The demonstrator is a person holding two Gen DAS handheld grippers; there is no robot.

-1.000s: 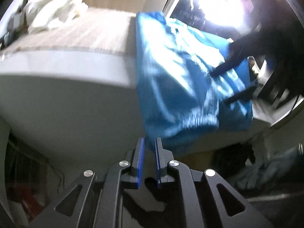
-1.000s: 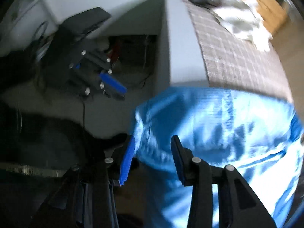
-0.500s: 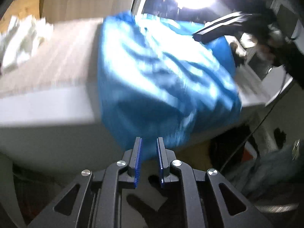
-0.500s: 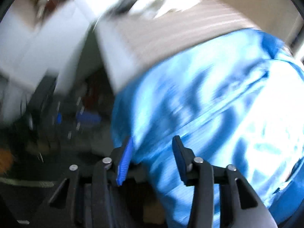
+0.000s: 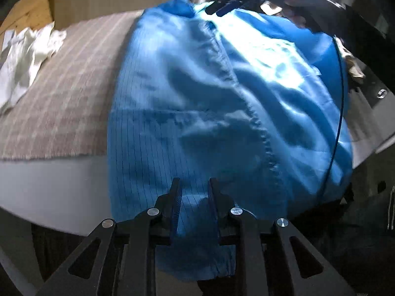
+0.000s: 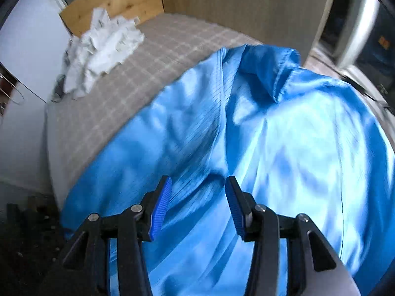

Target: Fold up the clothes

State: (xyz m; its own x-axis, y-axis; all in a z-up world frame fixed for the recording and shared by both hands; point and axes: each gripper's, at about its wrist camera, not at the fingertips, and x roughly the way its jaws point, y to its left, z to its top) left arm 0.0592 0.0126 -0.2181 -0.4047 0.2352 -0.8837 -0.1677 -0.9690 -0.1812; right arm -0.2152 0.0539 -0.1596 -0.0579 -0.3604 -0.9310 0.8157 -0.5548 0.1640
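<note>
— Both grippers have swung in over the bed since a second ago; back then the left gripper sat below the mattress edge with only a hem ahead of it, and now blue cloth fills the space in front of it.

— And the right gripper?

— It has rolled round. Earlier it looked along the mattress side toward the floor; now it looks up the bed toward the wooden headboard.

— Where is the garment?

— The blue garment lies spread across the checked bedcover, and its near end hangs over the white mattress edge, straight below the left gripper's fingers.

— Is either tool gripping it?

— The left jaws have just been opening. Cloth shows in the narrow gap between them, but I cannot tell whether the pads touch it. The right jaws stand clearly apart, released, with the fabric lying beyond them and nothing pinched.

— Anything else on the bed?

— A crumpled white cloth lies far ahead and to the left of the right gripper, near the headboard. From the left gripper, the right one shows at the garment's far end.
</note>
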